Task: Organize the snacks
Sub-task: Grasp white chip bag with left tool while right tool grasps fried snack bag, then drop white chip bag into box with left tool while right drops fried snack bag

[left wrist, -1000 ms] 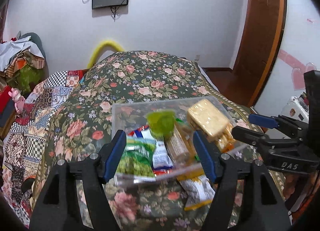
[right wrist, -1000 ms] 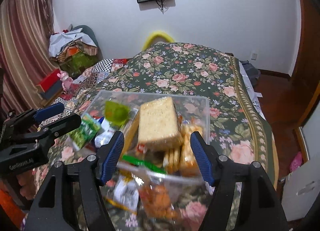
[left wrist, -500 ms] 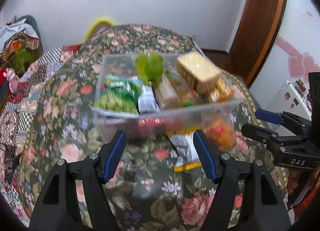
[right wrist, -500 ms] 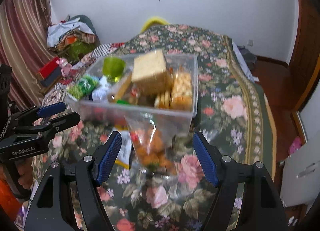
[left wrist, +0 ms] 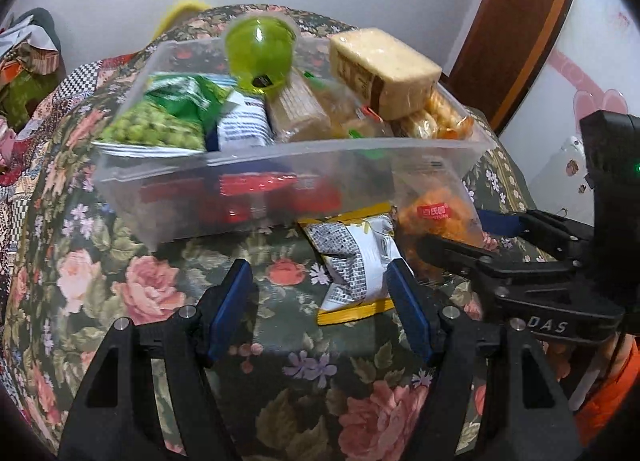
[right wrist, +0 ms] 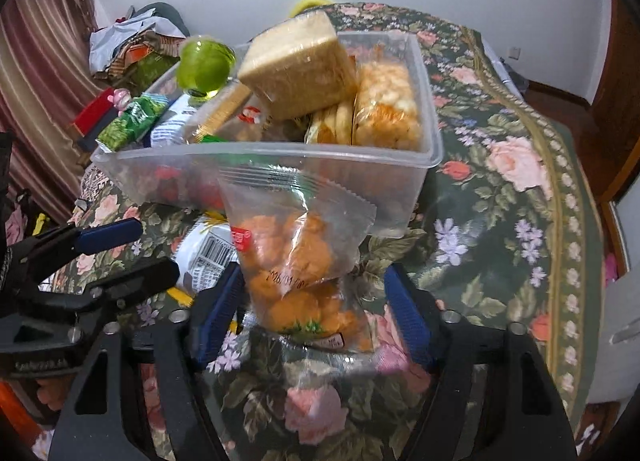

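**What sits on the bed**

I see a bed [right wrist: 500,165] covered in a dark green spread with pink roses and a gold-patterned border along its right edge. Directly on it rests a clear plastic bin [right wrist: 280,165], heaped with snacks and set toward the middle. Against the bin's near wall lie two packets on the spread: a clear bag of orange snacks [right wrist: 304,261], leaning up on the bin, and to its left a white and yellow packet [left wrist: 356,261], flat on the cover and touching the bag. Beyond the bed's left edge I make out a checkered quilt [left wrist: 86,75].
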The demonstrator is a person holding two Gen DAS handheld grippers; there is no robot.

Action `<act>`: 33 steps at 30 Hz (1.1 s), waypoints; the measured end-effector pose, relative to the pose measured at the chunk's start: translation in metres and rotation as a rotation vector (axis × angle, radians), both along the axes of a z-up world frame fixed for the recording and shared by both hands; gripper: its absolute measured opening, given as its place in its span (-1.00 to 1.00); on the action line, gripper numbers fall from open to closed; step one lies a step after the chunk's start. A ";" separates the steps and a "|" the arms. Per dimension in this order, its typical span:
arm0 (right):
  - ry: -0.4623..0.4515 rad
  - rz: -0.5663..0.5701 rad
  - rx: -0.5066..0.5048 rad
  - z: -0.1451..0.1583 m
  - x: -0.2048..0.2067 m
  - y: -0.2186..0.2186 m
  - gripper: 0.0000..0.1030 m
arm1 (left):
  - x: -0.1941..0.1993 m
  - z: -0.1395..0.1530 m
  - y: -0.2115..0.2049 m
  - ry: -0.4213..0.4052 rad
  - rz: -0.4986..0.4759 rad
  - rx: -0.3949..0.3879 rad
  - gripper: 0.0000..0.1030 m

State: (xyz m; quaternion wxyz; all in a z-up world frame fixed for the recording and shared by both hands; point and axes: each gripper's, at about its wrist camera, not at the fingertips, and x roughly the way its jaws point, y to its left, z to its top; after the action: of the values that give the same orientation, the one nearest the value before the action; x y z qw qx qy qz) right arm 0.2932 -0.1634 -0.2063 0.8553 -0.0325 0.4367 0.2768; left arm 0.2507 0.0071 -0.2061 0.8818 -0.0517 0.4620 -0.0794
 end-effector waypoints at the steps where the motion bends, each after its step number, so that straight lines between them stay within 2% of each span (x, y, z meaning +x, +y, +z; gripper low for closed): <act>1: 0.009 0.016 0.012 -0.002 -0.001 0.001 0.00 | 0.001 -0.002 -0.001 0.006 -0.001 -0.001 0.35; 4: -0.021 0.023 0.013 -0.001 -0.008 0.001 -0.08 | 0.004 -0.008 -0.006 0.019 -0.011 -0.016 0.35; 6: -0.042 0.020 0.003 0.000 -0.014 0.000 -0.21 | 0.006 -0.011 -0.009 0.027 -0.017 -0.025 0.35; 13: -0.053 -0.033 0.015 0.005 -0.023 -0.025 -0.22 | 0.020 -0.022 -0.020 0.056 -0.011 -0.072 0.34; 14: -0.053 -0.040 0.018 0.006 -0.025 -0.028 -0.23 | 0.021 -0.022 -0.022 0.052 -0.013 -0.072 0.29; 15: -0.052 -0.045 0.024 0.007 -0.025 -0.031 -0.23 | 0.021 -0.024 -0.026 0.050 -0.013 -0.068 0.13; 18: -0.054 -0.057 0.038 0.010 -0.026 -0.037 -0.23 | 0.020 -0.026 -0.034 0.038 -0.012 -0.022 -0.07; 23: -0.068 -0.059 0.057 0.019 -0.031 -0.040 -0.23 | 0.008 -0.020 -0.036 0.030 -0.013 -0.039 -0.24; 24: -0.074 -0.058 0.060 0.021 -0.032 -0.040 -0.23 | 0.003 -0.018 -0.033 0.024 -0.013 -0.035 -0.37; 28: -0.094 -0.051 0.074 0.031 -0.036 -0.038 -0.23 | -0.013 0.000 -0.033 -0.022 -0.028 -0.003 -0.38; 33: -0.120 -0.046 0.097 0.044 -0.040 -0.034 -0.23 | -0.032 0.023 -0.023 -0.075 -0.032 -0.011 -0.38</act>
State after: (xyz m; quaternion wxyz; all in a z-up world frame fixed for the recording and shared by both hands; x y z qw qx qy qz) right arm 0.2530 -0.1972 -0.1620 0.8867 0.0023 0.3712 0.2755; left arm 0.2190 -0.0164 -0.1834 0.8968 -0.0459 0.4289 -0.0980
